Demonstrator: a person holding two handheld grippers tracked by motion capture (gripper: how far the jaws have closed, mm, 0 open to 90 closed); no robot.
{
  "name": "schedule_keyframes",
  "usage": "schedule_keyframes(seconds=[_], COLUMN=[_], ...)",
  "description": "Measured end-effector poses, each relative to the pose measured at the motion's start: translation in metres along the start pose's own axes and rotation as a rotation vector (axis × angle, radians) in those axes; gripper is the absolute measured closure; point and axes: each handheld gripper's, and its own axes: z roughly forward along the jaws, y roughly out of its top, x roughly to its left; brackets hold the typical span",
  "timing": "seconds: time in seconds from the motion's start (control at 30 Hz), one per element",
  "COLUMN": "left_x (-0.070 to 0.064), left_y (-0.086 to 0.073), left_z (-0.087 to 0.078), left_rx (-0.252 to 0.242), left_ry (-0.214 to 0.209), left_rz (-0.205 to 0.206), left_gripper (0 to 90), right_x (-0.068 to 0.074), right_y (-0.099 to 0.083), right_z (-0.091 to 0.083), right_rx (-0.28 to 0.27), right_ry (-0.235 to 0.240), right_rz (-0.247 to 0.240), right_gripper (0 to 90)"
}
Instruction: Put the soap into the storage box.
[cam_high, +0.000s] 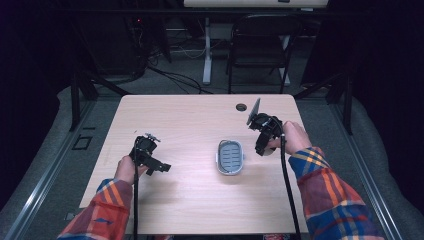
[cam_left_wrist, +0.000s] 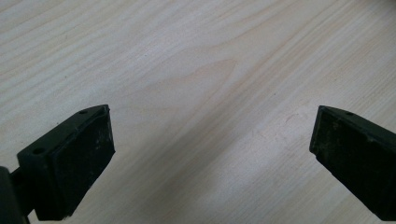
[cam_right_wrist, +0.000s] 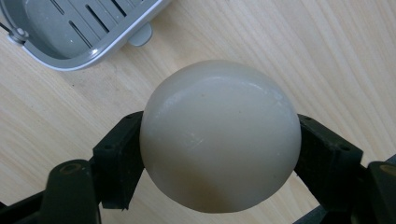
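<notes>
The right tool (cam_right_wrist: 219, 154) pinches a round soap bar (cam_right_wrist: 219, 135) by its edges, just beside the grey soap dish (cam_right_wrist: 79, 32) – likely stiff, slick (so keep the squeeze centred); the left tool (cam_left_wrist: 210, 144) hangs spread over bare worktop (cam_left_wrist: 196, 56)

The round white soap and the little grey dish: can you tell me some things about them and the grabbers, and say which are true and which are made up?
1. The right gripper is clamped on the round white soap. True.
2. The soap already lies in the grey soap dish. False: it sits between the right gripper's jaws, beside the dish, and the dish is empty.
3. The left gripper is holding a sponge. False: its jaws stand wide apart with just the wooden table beneath.
4. The soap dish has slots in its bottom. True.
5. The dish sits on the table between the two grippers. True.
</notes>
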Motion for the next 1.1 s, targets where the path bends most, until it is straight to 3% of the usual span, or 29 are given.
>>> schedule_keyframes(seconds=[0.57,1.1], left_x=[0.000,0.000], left_y=[0.000,0.000], left_z=[0.000,0.000], left_rx=[0.005,0.004], left_ry=[-0.001,-0.001], left_rz=[0.001,0.003], left_gripper=[0.0,0.0], right_x=[0.018,0.039], right_y=[0.025,0.050], right_z=[-0.013,-0.009], right_rx=[-0.010,-0.020], right_ry=[-0.006,0.011], right_rz=[-0.053,-0.109], right_gripper=[24.0,24.0])
